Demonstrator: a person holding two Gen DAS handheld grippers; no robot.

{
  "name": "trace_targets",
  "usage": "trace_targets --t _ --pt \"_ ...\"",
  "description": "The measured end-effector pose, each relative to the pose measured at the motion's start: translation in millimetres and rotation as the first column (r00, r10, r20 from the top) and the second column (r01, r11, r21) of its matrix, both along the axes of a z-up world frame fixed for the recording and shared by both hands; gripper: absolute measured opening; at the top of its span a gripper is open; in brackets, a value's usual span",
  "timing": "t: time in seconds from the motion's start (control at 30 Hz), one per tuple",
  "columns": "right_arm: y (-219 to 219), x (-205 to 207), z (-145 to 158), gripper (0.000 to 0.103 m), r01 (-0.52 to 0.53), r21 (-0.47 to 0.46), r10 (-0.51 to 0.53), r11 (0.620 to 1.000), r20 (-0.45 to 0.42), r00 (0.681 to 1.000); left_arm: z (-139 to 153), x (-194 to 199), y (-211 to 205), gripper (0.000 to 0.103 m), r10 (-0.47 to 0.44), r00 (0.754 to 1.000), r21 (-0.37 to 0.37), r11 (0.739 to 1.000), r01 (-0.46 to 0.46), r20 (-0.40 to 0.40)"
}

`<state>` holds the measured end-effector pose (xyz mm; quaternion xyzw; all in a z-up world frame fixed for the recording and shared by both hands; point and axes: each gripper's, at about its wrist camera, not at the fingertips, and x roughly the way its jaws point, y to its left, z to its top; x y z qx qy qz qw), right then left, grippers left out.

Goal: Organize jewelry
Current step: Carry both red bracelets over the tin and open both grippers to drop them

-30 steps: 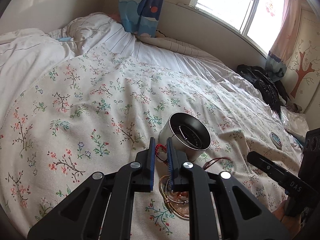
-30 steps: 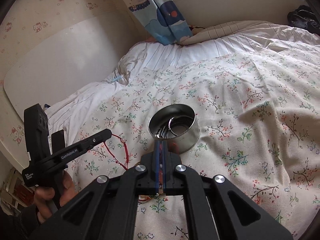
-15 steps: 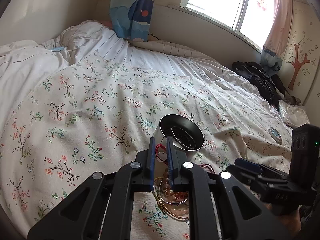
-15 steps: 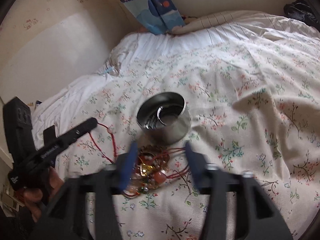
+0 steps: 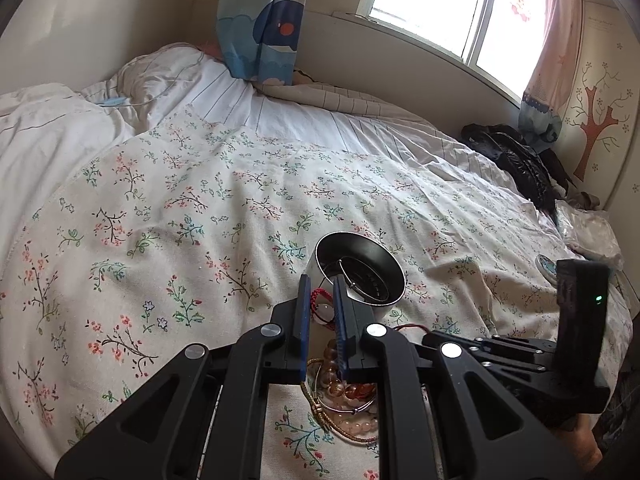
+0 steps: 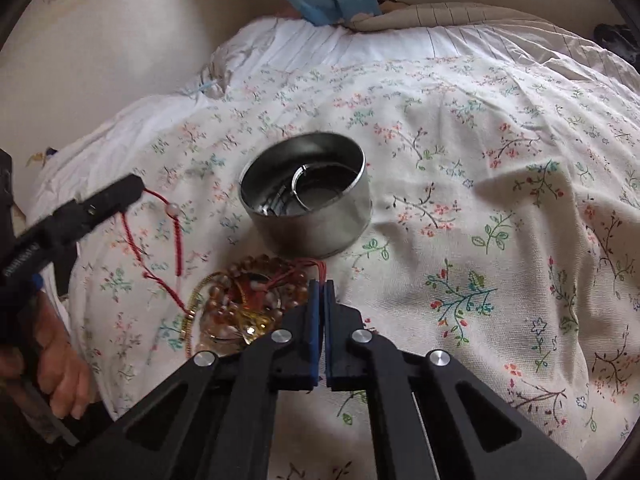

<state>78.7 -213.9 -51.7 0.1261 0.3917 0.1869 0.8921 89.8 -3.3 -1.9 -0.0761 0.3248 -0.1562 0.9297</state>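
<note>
A round metal tin (image 6: 308, 216) stands on the flowered bedspread with a silver bangle (image 6: 298, 184) inside. Just in front of it lies a heap of bead bracelets and gold chains (image 6: 240, 304). My right gripper (image 6: 322, 285) is shut at the heap's right edge, its tips pinching thin red cords (image 6: 314, 268) that run into the heap. My left gripper (image 6: 134, 190) is shut on a red cord bracelet (image 6: 134, 242) with a white bead (image 6: 173, 210), lifted left of the tin. In the left wrist view that cord (image 5: 318, 298) sits between the left gripper's (image 5: 321, 285) pads, with the tin (image 5: 360, 276) beyond and the heap (image 5: 344, 396) below.
The flowered bedspread (image 5: 200, 220) covers a wide bed with white pillows (image 5: 48, 120) at the back left. A blue curtain (image 5: 260, 20) hangs at the far wall. Black clothing (image 5: 516, 160) and a plastic bag (image 5: 588, 228) lie at the far right. A person's hand (image 6: 60, 360) grips the left tool.
My right gripper opened wide, sank toward the heap and closed on the red cords at its edge. My left gripper stayed put, still holding the red cord bracelet.
</note>
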Motion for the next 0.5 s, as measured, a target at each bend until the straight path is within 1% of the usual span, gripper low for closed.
trace_targets --t 0.07,0.13,0.3,0.4,0.5 --pt "-8.6 -12.1 14.6 0.003 0.017 0.073 -0.021 0.997 0.055 0.998 1.8 -0.1 0.4 0.010 0.000 1.000 -0.007 1.000 0.000 0.007" --pt "-13.2 -19.1 26.1 0.003 0.026 0.116 -0.037 0.993 0.097 0.995 3.5 0.2 0.2 0.010 -0.002 1.000 -0.013 1.000 0.002 0.013" --pt "-16.1 -22.4 46.8 0.003 0.037 0.169 -0.067 0.985 0.175 0.982 8.7 2.8 -2.6 0.010 -0.006 1.000 -0.025 1.000 0.007 0.025" --pt "-18.8 -18.1 55.4 0.003 0.041 0.194 -0.079 0.980 0.190 0.979 12.2 6.8 -6.8 0.010 -0.013 0.999 -0.034 0.999 0.014 0.033" --pt "-19.0 -13.2 60.6 0.003 0.039 0.199 -0.079 0.979 0.199 0.977 16.4 11.9 -13.5 0.010 -0.023 0.999 -0.042 0.999 0.025 0.043"
